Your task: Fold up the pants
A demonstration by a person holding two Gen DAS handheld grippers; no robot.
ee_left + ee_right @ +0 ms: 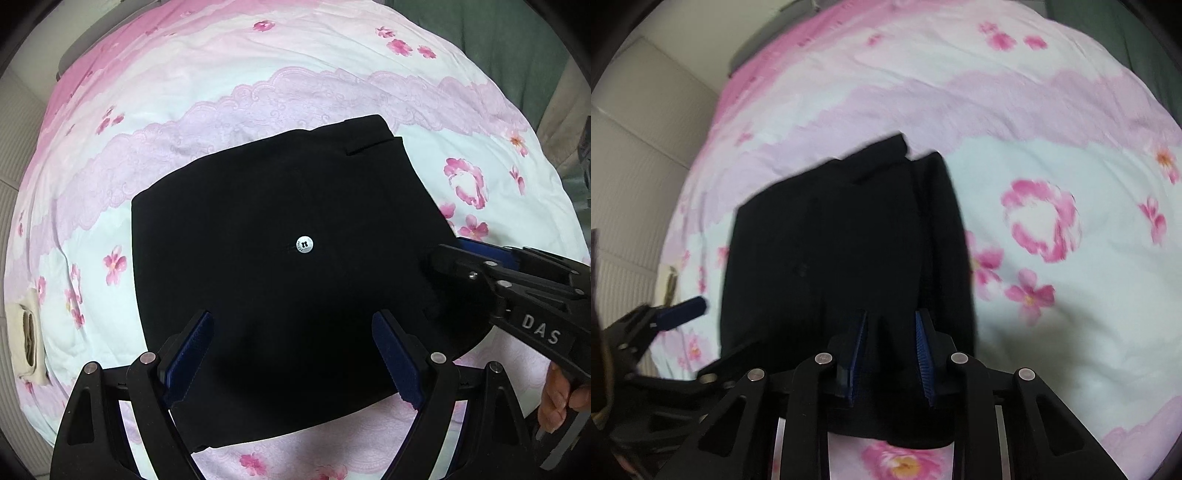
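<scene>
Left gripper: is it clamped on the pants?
No. The left gripper stands wide open above the black pants, pads clear of the cloth.

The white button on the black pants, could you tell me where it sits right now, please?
In the left wrist view, the white button sits near the middle of the folded black pants, ahead of the open left claw.
</scene>
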